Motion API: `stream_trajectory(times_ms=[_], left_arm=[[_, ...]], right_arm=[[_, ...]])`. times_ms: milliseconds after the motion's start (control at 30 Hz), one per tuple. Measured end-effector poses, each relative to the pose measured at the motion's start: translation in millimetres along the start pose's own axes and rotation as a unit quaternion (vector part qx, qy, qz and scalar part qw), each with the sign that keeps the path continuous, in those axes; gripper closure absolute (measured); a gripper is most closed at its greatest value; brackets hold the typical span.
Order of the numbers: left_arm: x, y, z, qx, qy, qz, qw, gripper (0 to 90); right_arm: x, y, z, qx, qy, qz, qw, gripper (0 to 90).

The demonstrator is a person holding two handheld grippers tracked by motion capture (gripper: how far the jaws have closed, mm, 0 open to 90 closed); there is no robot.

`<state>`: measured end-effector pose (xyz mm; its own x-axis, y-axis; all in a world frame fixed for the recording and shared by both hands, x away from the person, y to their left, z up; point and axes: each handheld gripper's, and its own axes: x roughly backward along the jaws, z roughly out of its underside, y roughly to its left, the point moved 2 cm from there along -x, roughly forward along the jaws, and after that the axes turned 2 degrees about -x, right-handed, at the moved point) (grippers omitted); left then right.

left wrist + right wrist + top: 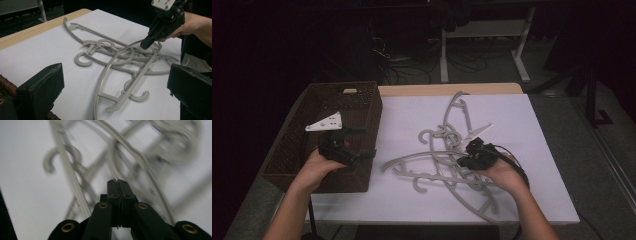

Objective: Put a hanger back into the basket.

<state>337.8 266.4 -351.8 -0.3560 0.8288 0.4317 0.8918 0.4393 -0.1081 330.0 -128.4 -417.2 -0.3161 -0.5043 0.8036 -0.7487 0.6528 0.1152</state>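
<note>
Item: grey plastic hangers (447, 155), tangled at frame centre, long axes crossing. My right gripper (463, 161), jaws together and empty, hovers directly over them; left gripper (364, 150), jaws apart, waits above the wicker basket (297, 150).

Hangers: the tangled grey plastic clothes hangers (447, 155) look moulded, smooth, with a dull satin sheen.
Basket: the dark brown woven wicker basket (287, 155) has a rough, ribbed weave, matt.
Surface: the white sheet-covered surface (532, 150) looks smooth and matt, paper-like; the pale wood edge (437, 89) beyond it is smooth, with a light grain.
Left tool: the black left tool (357, 145) has matt, slightly grainy pads (40, 90).
Right tool: the black right tool (117, 182) looks like hard plastic with brass-coloured metal rivets, faintly glossy.
Plate: the grey three-cornered plate (324, 122) is flat and matt.
</note>
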Motion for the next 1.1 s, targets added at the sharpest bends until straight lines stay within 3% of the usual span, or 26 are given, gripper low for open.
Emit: stream_trajectory(times_ms=[267, 533, 733, 967, 1100], left_arm=[[0.4, -0.5, 0.0, 0.0, 0.0, -0.001, 1.0, 0.8], [-0.2, -2.3, -1.3, 0.0, 0.0, -0.002, 1.0, 0.8], [-2.1, -9.6, -6.8, 0.0, -0.002, 0.005, 1.0, 0.8], [-12.5, -25.6, -15.4, -0.007, 0.009, 0.012, 0.9999, 0.8], [-25.1, -39.4, -19.5, -0.01, 0.02, 0.018, 0.9996, 0.8]], right_arm=[[41.2, -23.3, 43.4, -0.069, 0.005, 0.056, 0.996, 89.4], [43.3, -36.8, 65.8, -0.106, 0.037, 0.085, 0.99, 89.4], [36.1, -54.9, 65.4, -0.111, 0.05, 0.114, 0.986, 89.5], [23.8, -75.5, 49.9, -0.113, 0.055, 0.136, 0.9828, 89.5], [14.1, -97.5, 36.2, -0.12, 0.047, 0.153, 0.9798, 89.5]])
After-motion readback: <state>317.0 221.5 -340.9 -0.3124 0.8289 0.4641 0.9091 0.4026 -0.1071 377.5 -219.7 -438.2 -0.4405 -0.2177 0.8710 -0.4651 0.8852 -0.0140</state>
